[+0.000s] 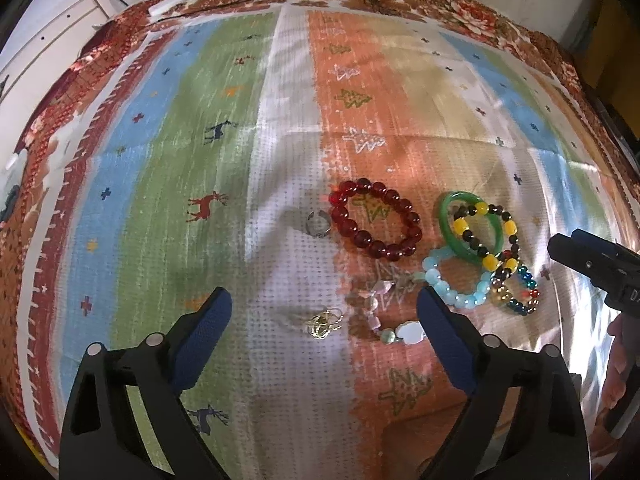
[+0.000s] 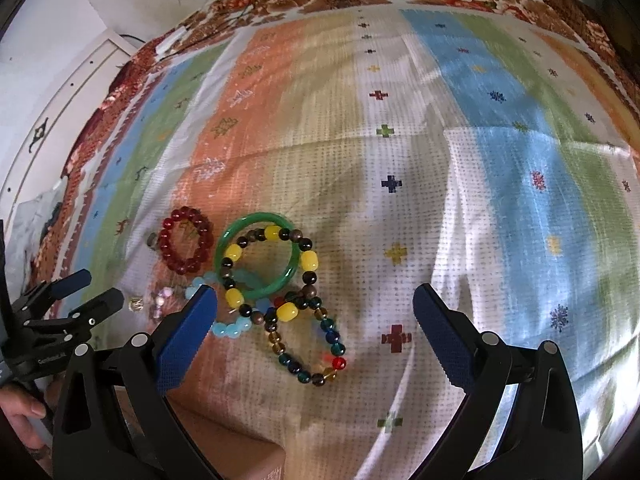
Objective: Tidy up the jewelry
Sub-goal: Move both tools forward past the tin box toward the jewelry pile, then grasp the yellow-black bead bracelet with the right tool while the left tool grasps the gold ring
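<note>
A striped, patterned cloth (image 1: pixel 280 120) covered the surface, and the jewelry lay scattered near its front edge. The left gripper (image 1: pixel 324 316) hung over the cloth with its jaws wide apart and nothing between the pads; a small gold ring (image 1: pixel 323 323) and a pale pink beaded strand (image 1: pixel 380 312) lay just below it. A silver ring (image 1: pixel 318 224) sat beside a dark red bead bracelet (image 1: pixel 376 220). To the right, a green bangle (image 2: pixel 256 256), a yellow-and-black bead bracelet (image 2: pixel 272 276), a light blue bead bracelet (image 1: pixel 456 280) and a multicoloured glass-bead bracelet (image 2: pixel 312 344) overlapped in a heap. The right gripper (image 2: pixel 316 308) hovered above that heap, jaws also spread and empty. The beaded bracelets looked light and floppy, likely best pinched across one side of the loop; the bangle seemed rigid, smooth and slippery, and the rings tiny and hard to pinch.
</note>
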Demonstrator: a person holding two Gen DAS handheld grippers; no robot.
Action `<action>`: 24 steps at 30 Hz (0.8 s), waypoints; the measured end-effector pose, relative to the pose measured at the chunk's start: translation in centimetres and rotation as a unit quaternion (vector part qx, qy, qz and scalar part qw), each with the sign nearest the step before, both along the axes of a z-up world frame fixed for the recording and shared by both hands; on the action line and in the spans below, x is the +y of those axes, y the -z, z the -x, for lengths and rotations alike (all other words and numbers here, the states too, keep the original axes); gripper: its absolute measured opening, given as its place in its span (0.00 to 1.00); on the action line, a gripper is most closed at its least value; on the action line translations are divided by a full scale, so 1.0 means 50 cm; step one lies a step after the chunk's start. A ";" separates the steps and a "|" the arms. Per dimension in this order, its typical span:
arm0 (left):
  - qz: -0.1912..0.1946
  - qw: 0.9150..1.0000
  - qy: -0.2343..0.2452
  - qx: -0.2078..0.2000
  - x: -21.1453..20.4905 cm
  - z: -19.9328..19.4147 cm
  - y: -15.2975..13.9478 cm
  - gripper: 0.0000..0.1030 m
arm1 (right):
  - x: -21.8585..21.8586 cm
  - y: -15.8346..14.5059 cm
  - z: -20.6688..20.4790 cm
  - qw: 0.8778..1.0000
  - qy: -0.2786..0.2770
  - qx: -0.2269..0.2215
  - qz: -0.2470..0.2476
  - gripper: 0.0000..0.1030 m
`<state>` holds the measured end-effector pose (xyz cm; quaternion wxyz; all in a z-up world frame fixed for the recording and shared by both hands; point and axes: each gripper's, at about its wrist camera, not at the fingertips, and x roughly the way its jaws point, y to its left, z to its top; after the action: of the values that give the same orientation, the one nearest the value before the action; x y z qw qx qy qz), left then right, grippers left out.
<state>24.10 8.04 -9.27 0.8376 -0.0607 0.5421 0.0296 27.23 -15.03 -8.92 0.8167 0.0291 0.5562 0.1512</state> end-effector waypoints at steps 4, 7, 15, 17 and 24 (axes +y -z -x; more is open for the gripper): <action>0.003 1.000 -0.003 0.011 0.009 -0.005 0.015 0.84 | 0.006 0.015 -0.016 1.000 0.003 0.006 0.008 0.96; 0.004 1.000 -0.006 0.019 0.016 -0.012 0.027 0.76 | 0.010 0.024 -0.028 1.000 0.002 0.008 0.008 0.96; 0.009 0.999 0.003 0.038 0.016 -0.017 0.051 0.63 | 0.018 0.045 -0.050 1.000 -0.008 0.019 0.001 0.83; 0.015 0.999 0.000 0.041 0.021 -0.019 0.054 0.61 | 0.022 0.049 -0.052 1.000 -0.009 0.020 0.005 0.82; 0.018 0.999 0.002 0.048 0.022 -0.021 0.061 0.48 | 0.027 0.066 -0.062 0.999 -0.009 0.032 0.014 0.59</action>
<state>25.16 9.12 -12.34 0.8094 -0.0729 0.5823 0.0211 30.34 -13.67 -12.23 0.7973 0.0169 0.5844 0.1499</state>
